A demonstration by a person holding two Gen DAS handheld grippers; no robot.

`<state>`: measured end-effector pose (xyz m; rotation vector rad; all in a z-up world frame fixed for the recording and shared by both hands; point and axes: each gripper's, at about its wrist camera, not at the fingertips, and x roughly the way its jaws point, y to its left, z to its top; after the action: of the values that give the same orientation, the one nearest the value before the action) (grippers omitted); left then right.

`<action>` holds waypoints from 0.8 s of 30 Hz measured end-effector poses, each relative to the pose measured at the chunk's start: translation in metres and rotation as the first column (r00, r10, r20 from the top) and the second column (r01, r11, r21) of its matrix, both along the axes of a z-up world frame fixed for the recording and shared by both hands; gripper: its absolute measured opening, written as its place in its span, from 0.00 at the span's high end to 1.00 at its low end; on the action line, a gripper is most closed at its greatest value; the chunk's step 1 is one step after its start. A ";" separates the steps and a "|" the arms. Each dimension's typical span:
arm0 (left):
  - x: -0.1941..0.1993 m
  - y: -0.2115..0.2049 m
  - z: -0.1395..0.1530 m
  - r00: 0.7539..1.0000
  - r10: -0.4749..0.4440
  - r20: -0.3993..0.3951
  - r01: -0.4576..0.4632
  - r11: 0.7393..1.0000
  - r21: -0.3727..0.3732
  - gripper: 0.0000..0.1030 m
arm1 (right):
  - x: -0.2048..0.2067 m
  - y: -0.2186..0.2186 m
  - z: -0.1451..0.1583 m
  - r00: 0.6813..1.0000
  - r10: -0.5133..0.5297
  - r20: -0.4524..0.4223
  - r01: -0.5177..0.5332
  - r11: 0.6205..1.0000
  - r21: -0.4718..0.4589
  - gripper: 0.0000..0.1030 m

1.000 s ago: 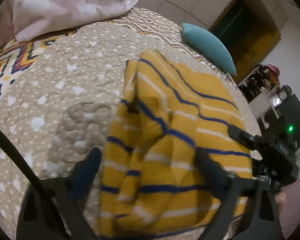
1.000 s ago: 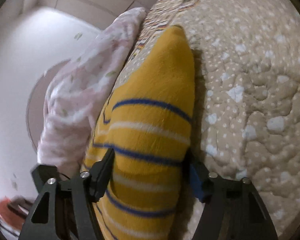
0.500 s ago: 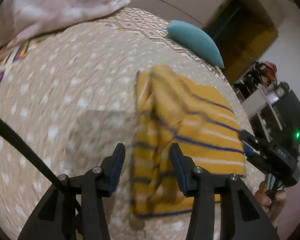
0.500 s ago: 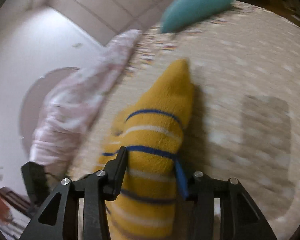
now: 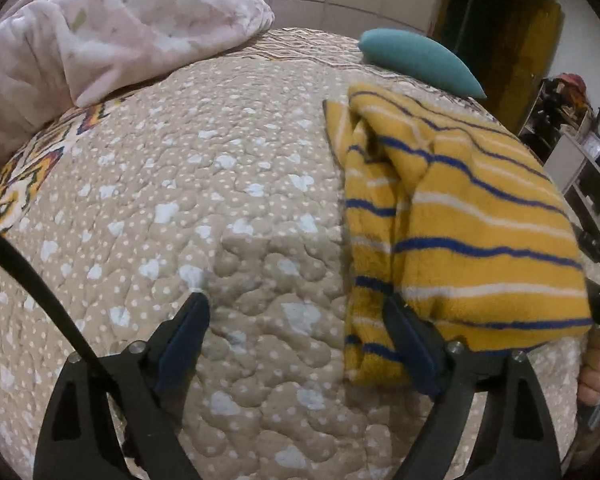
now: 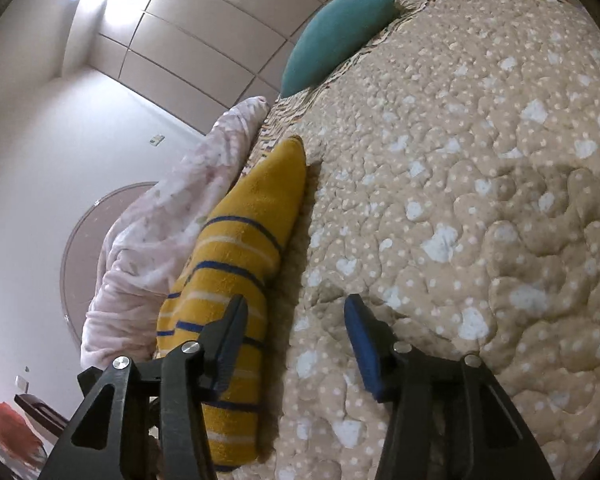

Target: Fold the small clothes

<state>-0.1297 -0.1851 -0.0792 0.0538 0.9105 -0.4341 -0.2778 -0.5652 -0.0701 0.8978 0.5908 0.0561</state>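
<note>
Quilted bedspread (image 5: 228, 184) now shows bare between both tools: left tool (image 5: 296, 336) opening wide, right tool (image 6: 296, 324) opening slightly, both off the folded yellow striped garment (image 5: 460, 216), which lies released beside them, so this fold looks done.

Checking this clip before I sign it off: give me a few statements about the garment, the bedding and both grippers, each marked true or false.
1. The yellow striped garment lies folded on the beige quilt. True.
2. The left gripper is clamped on the garment. False: its jaws are opening, with only quilt between them; the garment lies beside its right finger.
3. A teal pillow lies beyond the garment. True.
4. The right gripper holds the pink blanket. False: its jaws are opening over bare quilt; the blanket lies beyond the garment.
5. The garment's stripes are red. False: they are blue and white.
</note>
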 end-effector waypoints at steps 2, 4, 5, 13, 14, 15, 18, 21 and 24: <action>-0.001 -0.001 0.000 1.000 -0.001 -0.007 0.001 1.000 -0.017 0.14 | -0.003 -0.003 -0.001 1.000 -0.001 0.005 0.001 1.000 0.005 0.48; 0.000 -0.004 -0.001 1.000 -0.001 -0.006 0.001 1.000 -0.016 0.14 | -0.003 -0.003 -0.001 1.000 -0.002 0.005 0.002 1.000 0.004 0.48; 0.001 0.001 -0.001 1.000 -0.001 -0.006 0.001 1.000 -0.015 0.14 | -0.005 -0.004 -0.002 1.000 -0.001 0.004 0.001 1.000 0.003 0.48; -0.002 0.002 -0.001 1.000 -0.008 -0.014 0.008 1.000 -0.011 0.12 | -0.011 -0.007 -0.004 1.000 -0.006 0.012 0.006 1.000 0.012 0.48; -0.001 0.002 -0.002 1.000 -0.012 -0.015 0.012 1.000 -0.007 0.10 | -0.011 -0.008 -0.005 1.000 -0.007 0.015 0.007 1.000 0.015 0.48; 0.001 -0.001 -0.002 1.000 -0.019 -0.018 0.019 1.000 -0.001 0.08 | -0.013 -0.008 -0.005 1.000 -0.008 0.016 0.008 1.000 0.016 0.48; 0.002 -0.004 -0.003 0.999 -0.040 -0.027 0.040 0.999 0.007 0.02 | -0.017 -0.007 -0.006 1.000 -0.014 0.015 0.014 1.000 0.017 0.48; 0.004 -0.006 -0.005 0.998 -0.053 -0.034 0.053 0.999 0.003 0.00 | -0.015 -0.004 -0.005 1.000 -0.018 0.005 0.018 1.000 0.004 0.48; 0.004 -0.006 -0.005 0.998 -0.054 -0.031 0.053 0.999 -0.006 0.00 | -0.012 -0.001 -0.004 1.000 -0.020 -0.002 0.020 1.000 -0.003 0.48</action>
<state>-0.1254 -0.1908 -0.0846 0.0669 0.9402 -0.4881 -0.2902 -0.5665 -0.0745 0.9009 0.5832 0.0359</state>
